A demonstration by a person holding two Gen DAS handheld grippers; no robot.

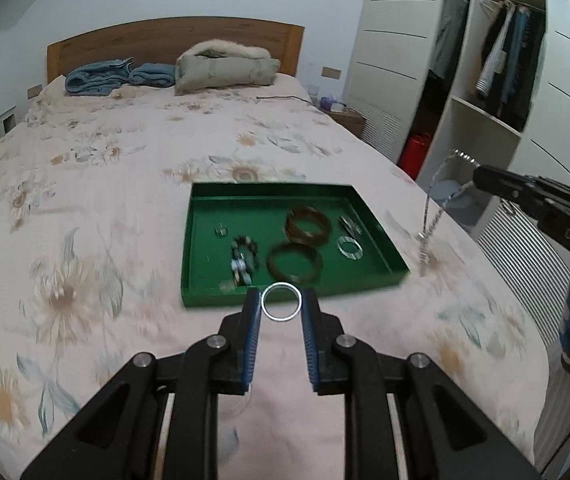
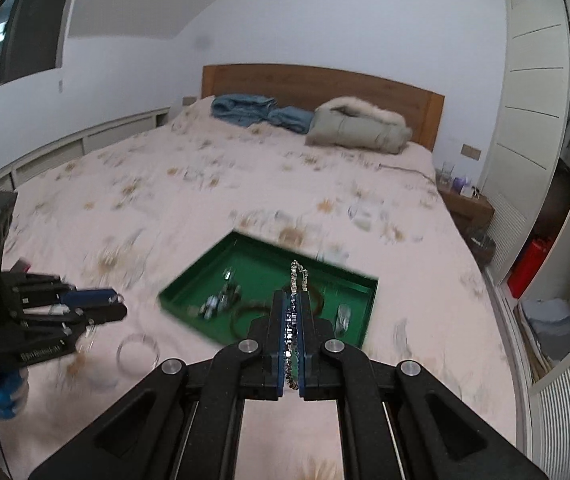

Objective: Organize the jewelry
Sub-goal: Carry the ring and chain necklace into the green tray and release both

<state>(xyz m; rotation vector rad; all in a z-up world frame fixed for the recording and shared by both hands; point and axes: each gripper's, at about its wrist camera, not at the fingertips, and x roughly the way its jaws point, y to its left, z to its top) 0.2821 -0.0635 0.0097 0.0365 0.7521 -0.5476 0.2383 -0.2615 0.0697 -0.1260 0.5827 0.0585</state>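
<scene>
A green tray (image 1: 201, 236) lies on the bed and holds two brown bangles (image 1: 308, 227), a bead bracelet (image 1: 243, 258), a pale ring (image 1: 349, 249) and small pieces. My left gripper (image 1: 281, 304) is shut on a silver bangle (image 1: 281, 285), held just in front of the tray's near rim. My right gripper (image 2: 293, 304) is shut on a silver chain (image 2: 297, 276) above the tray (image 2: 189, 284); in the left wrist view the chain (image 1: 429, 216) hangs right of the tray. A clear bangle (image 2: 137, 354) lies on the bed near the left gripper (image 2: 119, 306).
The bed (image 1: 105, 168) has a floral pink cover. Folded blue clothes (image 1: 101, 78) and a grey coat (image 1: 225, 66) lie by the wooden headboard. An open wardrobe (image 1: 485, 80) and a nightstand (image 1: 349, 118) stand to the right of the bed.
</scene>
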